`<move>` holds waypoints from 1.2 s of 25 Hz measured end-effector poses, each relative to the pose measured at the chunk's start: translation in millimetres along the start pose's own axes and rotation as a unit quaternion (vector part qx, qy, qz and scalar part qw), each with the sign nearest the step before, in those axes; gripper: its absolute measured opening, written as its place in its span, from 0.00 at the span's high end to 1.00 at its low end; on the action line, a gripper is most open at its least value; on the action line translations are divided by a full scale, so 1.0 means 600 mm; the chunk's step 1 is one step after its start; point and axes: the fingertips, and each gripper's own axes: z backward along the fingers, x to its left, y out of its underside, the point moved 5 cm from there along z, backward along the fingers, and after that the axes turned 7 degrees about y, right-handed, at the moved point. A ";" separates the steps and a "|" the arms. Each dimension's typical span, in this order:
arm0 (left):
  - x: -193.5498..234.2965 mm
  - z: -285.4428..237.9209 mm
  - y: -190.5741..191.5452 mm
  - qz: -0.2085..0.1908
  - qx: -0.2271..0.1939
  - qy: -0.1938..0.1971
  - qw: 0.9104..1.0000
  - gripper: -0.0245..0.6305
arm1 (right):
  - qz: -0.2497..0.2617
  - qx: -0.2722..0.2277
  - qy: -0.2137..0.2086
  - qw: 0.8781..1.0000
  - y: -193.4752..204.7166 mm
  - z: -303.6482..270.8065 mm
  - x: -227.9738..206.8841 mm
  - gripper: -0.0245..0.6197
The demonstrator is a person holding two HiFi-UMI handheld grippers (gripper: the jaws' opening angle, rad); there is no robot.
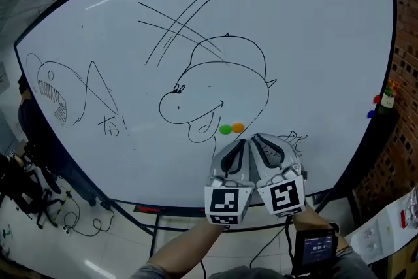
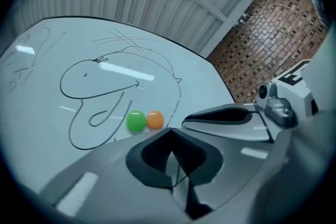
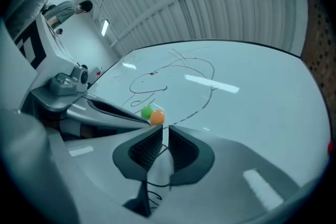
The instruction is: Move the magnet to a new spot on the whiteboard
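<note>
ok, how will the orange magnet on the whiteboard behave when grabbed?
The round orange magnet looks smooth and domed, so probably slippery to pinch. It clings to the upright whiteboard, so expect resistance, then a snap free. It touches the round green magnet, which may shift.

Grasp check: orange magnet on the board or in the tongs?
On the board: the orange magnet sits against the whiteboard beside the green magnet; right tongs slightly apart, empty.

Head camera: we look forward at the whiteboard (image 1: 313, 23) from some way back, taking in nearly its whole face. The cameras on the left gripper (image 1: 244, 140) and right gripper (image 1: 256, 138) sit near the board, slanting up across it. All three share the green magnet (image 1: 225, 129), orange magnet (image 1: 238, 128) and the drawing (image 1: 209, 85) beside them.
</note>
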 end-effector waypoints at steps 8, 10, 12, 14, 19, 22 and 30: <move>0.060 0.045 -0.003 -0.006 0.001 -0.019 1.000 0.97 | 0.044 0.012 0.010 0.999 -0.018 -0.045 0.045 0.73; 0.066 0.048 -0.004 -0.007 0.000 -0.019 1.000 0.97 | 0.059 0.018 0.022 0.998 -0.021 -0.049 0.046 0.73; 0.069 0.048 -0.005 -0.008 -0.002 -0.018 1.000 0.97 | 0.072 0.022 0.028 0.997 -0.024 -0.053 0.046 0.73; 0.069 0.046 -0.008 -0.009 -0.004 -0.017 1.000 0.97 | 0.090 0.024 0.032 0.995 -0.023 -0.057 0.046 0.73; 0.063 0.038 -0.010 -0.011 -0.005 -0.010 1.000 0.97 | 0.107 0.034 0.041 0.993 -0.022 -0.059 0.042 0.76; 0.062 0.037 -0.012 -0.013 -0.006 -0.009 1.000 0.97 | 0.099 0.034 0.042 0.994 -0.023 -0.058 0.040 0.77; 0.035 0.019 -0.013 -0.010 -0.009 0.005 1.000 0.97 | 0.082 0.043 0.050 0.994 -0.009 -0.041 0.007 0.77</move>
